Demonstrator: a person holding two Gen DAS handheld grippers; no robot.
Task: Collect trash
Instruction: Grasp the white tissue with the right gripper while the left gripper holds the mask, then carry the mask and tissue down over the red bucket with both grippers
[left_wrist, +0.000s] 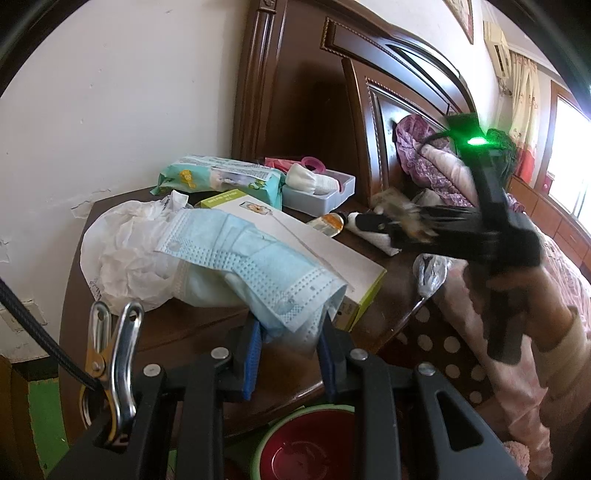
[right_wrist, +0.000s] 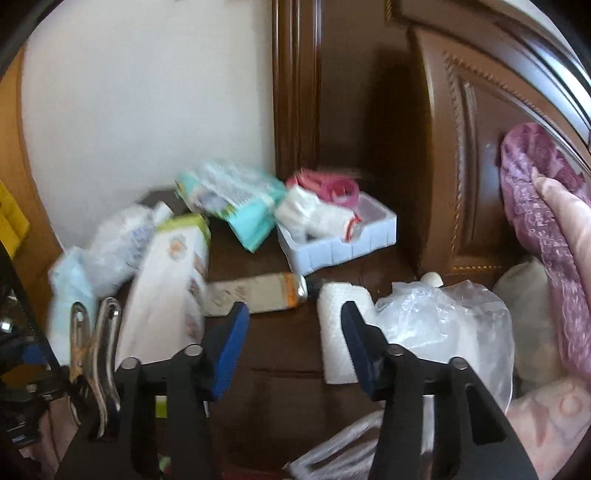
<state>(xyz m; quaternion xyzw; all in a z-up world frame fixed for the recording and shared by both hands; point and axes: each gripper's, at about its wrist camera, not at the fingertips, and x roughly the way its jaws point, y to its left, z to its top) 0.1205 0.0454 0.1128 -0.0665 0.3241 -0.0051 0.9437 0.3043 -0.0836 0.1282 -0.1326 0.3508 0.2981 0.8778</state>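
Observation:
A pale blue face mask (left_wrist: 258, 266) hangs over the dark wooden nightstand (left_wrist: 177, 332), and my left gripper (left_wrist: 291, 332) is shut on its lower edge. Behind the mask lies a crumpled white plastic bag (left_wrist: 125, 251). My right gripper (right_wrist: 295, 332) stands open over the nightstand with nothing between its blue pads; in the left wrist view it is blurred (left_wrist: 373, 223). Just past its right finger lies a folded white tissue (right_wrist: 336, 332), with a clear plastic bag (right_wrist: 436, 321) to the right. An orange-capped tube (right_wrist: 258, 291) lies beyond the fingertips.
A white box with green edges (left_wrist: 314, 243), a wet-wipes pack (left_wrist: 218, 177) and a grey tray (right_wrist: 369, 240) holding white cloth crowd the nightstand. The headboard (left_wrist: 332, 110) and pink bedding (right_wrist: 554, 221) are on the right. A red bowl with a green rim (left_wrist: 306, 446) sits below.

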